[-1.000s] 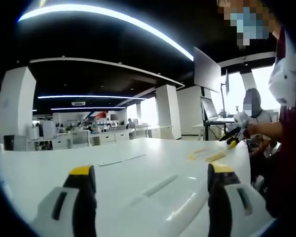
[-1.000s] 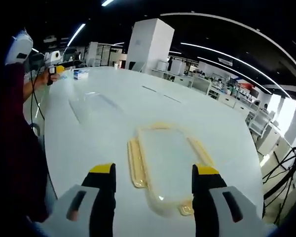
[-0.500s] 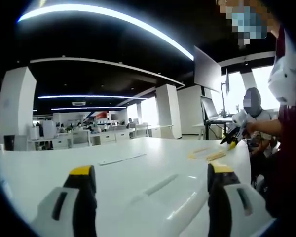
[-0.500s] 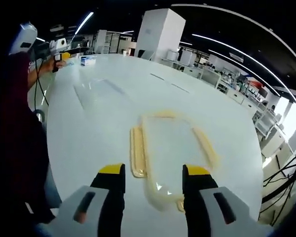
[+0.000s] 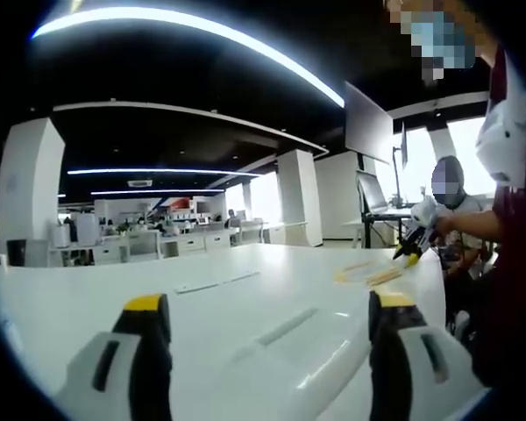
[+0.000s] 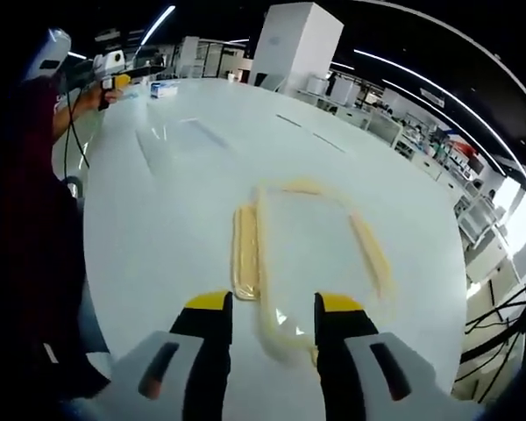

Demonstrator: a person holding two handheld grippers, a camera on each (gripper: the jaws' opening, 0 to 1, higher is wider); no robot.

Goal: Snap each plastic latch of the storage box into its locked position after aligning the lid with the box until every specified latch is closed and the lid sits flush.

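A clear storage box (image 6: 311, 241) with yellowish latches (image 6: 245, 251) lies on the white table (image 6: 158, 228). My right gripper (image 6: 272, 305) hangs over the box's near end, jaws open but narrowed, one on each side of the near rim. A clear lid (image 6: 175, 140) lies farther off on the table. In the left gripper view that lid (image 5: 285, 331) rests between the wide-open jaws of my left gripper (image 5: 267, 303), which holds nothing. Far right there, the right gripper (image 5: 412, 247) hovers by the box's latches (image 5: 370, 276). The left gripper (image 6: 114, 74) appears top left in the right gripper view.
A small blue-and-white carton (image 6: 164, 88) sits at the table's far end. The person's dark red sleeve (image 6: 26, 228) lines the left side. The table edge (image 6: 83, 263) runs close beside the box. Monitors (image 5: 368, 123) on a stand rise beyond the table.
My right gripper has moved in closer over the box's near end and its jaws have narrowed. The left gripper and the lid have stayed put.
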